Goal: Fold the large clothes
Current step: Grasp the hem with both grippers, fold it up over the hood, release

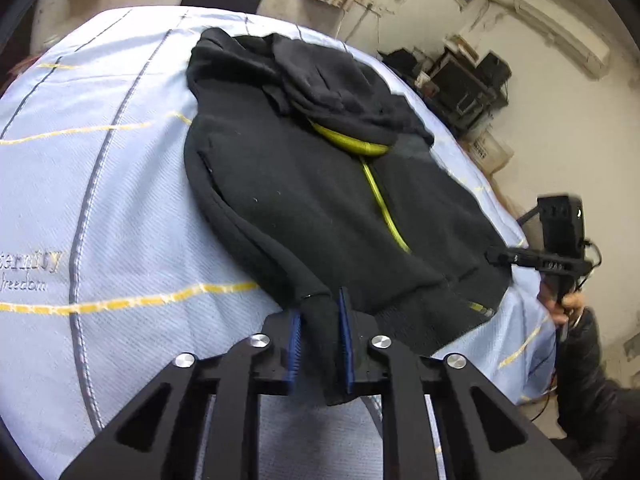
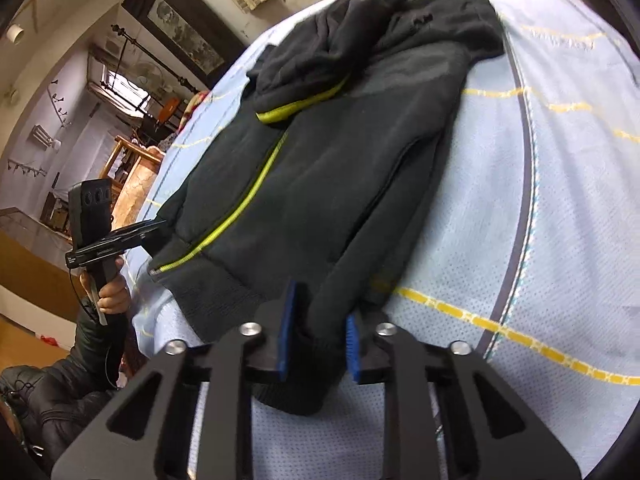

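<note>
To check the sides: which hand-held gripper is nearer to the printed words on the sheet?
Left. The left hand-held gripper is beside the printed words; the right hand-held gripper is beyond the jacket.

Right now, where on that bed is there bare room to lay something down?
Bare sheet lies beside the black hoodie, bordered by its sleeve edge and the grey stripes. More lies on its other side in the right wrist view, across the yellow lines. The near edge is crowded: both sets of jaws clamp cuffs there.
</note>
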Motion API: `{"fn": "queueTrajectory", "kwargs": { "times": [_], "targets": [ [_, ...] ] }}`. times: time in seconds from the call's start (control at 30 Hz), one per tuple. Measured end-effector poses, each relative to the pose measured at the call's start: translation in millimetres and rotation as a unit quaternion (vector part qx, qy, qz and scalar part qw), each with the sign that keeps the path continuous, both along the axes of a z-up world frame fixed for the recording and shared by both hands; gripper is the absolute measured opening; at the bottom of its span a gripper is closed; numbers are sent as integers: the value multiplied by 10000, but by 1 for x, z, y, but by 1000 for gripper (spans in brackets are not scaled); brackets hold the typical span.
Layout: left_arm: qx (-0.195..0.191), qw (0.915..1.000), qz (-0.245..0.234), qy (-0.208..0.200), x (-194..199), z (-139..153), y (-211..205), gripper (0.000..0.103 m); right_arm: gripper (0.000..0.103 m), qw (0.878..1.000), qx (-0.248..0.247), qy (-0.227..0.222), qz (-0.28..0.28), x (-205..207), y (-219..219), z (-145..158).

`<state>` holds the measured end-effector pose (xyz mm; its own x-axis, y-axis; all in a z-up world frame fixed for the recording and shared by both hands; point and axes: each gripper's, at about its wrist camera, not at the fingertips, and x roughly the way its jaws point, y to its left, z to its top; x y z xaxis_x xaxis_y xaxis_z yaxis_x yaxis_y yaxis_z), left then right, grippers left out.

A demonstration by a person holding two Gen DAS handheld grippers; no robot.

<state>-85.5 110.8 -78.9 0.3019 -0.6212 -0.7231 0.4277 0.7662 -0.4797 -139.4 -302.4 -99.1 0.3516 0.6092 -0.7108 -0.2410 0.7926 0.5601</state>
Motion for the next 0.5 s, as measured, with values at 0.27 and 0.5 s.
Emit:
{"fn": "queueTrajectory", "kwargs": {
  "times": [0.27,0.5],
  "targets": [
    [-240,9955,192,-899,3,64,2,14,14,9967,693,-378,-163,4,-16,30],
    [-236,9897,687,-1233,48,110,-10,14,13,9893,1084,-870,-441,30,-25,75]
  ]
}}
